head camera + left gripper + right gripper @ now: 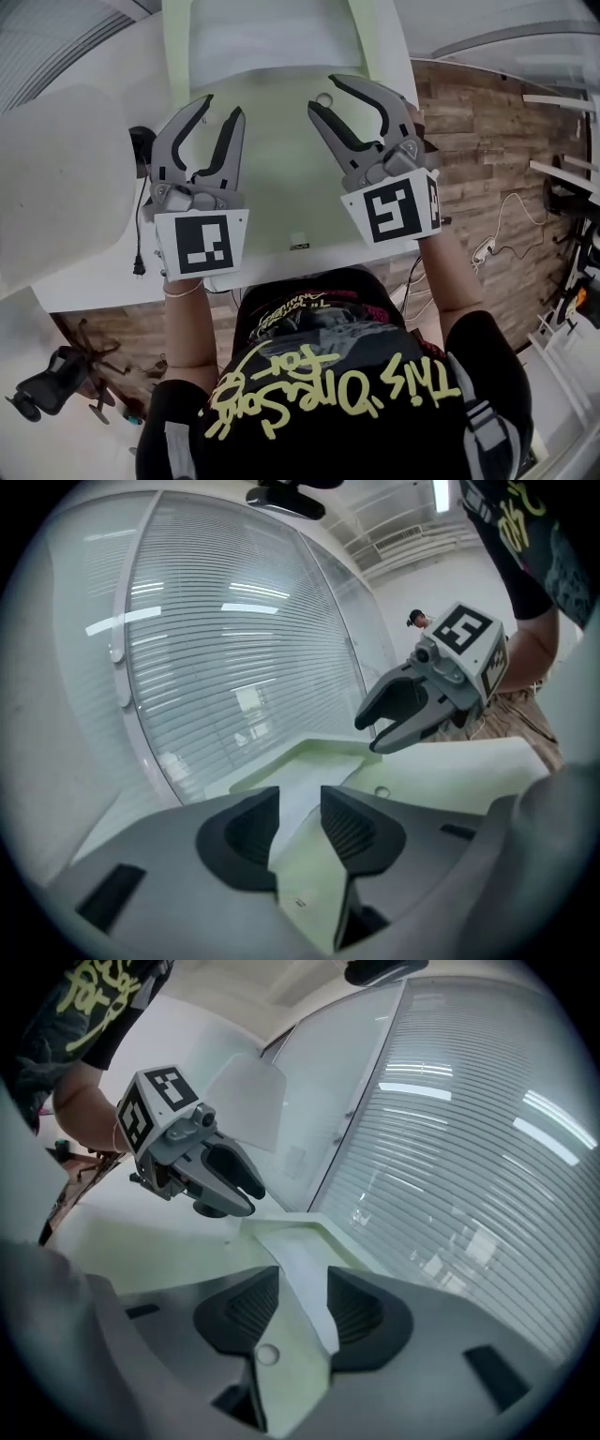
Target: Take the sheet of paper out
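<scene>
A white sheet of paper lies in the far end of a pale green tray on the white table. My left gripper hovers open over the tray's left part, with nothing between its jaws. My right gripper hovers open over the tray's right part, near a small round knob, and is also empty. In the left gripper view the left gripper points along the tray at the paper, and the right gripper shows beyond. In the right gripper view the right gripper frames the paper.
A black cable hangs over the white table's left edge. An office chair stands on the wooden floor at lower left. A power strip lies on the floor at right. Window blinds rise behind the table.
</scene>
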Demonstrator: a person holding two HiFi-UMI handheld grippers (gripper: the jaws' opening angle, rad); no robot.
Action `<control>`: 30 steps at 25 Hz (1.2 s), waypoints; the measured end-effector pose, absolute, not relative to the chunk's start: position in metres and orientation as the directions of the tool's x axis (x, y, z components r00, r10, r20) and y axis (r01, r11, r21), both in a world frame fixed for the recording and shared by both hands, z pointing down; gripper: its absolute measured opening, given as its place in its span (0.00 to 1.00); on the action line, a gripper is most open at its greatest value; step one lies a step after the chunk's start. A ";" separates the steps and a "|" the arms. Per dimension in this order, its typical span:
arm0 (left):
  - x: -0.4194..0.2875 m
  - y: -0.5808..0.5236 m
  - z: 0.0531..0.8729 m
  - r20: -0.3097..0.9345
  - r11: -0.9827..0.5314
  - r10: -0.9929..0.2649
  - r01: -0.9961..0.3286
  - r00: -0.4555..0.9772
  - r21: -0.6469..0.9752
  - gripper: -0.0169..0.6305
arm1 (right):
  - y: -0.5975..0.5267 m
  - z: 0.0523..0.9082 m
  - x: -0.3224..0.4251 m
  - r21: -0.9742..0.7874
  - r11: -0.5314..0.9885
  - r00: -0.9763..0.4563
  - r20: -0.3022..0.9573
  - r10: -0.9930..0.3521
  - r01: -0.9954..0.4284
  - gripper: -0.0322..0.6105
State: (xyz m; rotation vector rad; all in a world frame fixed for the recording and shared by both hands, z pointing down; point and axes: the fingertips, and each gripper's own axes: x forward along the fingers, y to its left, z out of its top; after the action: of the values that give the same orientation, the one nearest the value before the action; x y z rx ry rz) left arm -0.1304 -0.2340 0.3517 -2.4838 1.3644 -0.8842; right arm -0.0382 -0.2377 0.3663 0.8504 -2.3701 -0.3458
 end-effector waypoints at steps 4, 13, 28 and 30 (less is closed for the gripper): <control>-0.134 -0.240 0.362 0.441 -0.547 -0.825 -0.693 0.353 -0.470 0.24 | -0.246 0.368 -0.042 0.508 0.731 -0.594 0.438 -0.675 -0.456 0.29; -0.134 -0.256 0.388 0.518 -0.583 -0.798 -0.616 0.310 -0.530 0.26 | -0.260 0.392 -0.051 0.585 0.730 -0.555 0.497 -0.667 -0.353 0.30; -0.135 -0.277 0.426 0.625 -0.649 -0.748 -0.445 0.225 -0.617 0.27 | -0.285 0.420 -0.071 0.621 0.740 -0.516 0.560 -0.649 -0.258 0.31; -0.136 -0.280 0.427 0.633 -0.652 -0.745 -0.432 0.212 -0.623 0.27 | -0.285 0.423 -0.071 0.624 0.743 -0.510 0.570 -0.644 -0.241 0.31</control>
State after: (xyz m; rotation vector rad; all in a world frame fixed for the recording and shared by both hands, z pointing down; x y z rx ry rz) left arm -0.1358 -0.2799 0.4271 -2.1802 1.1038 -1.4158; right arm -0.0714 -0.2852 0.4234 0.6649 -2.0947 -0.6052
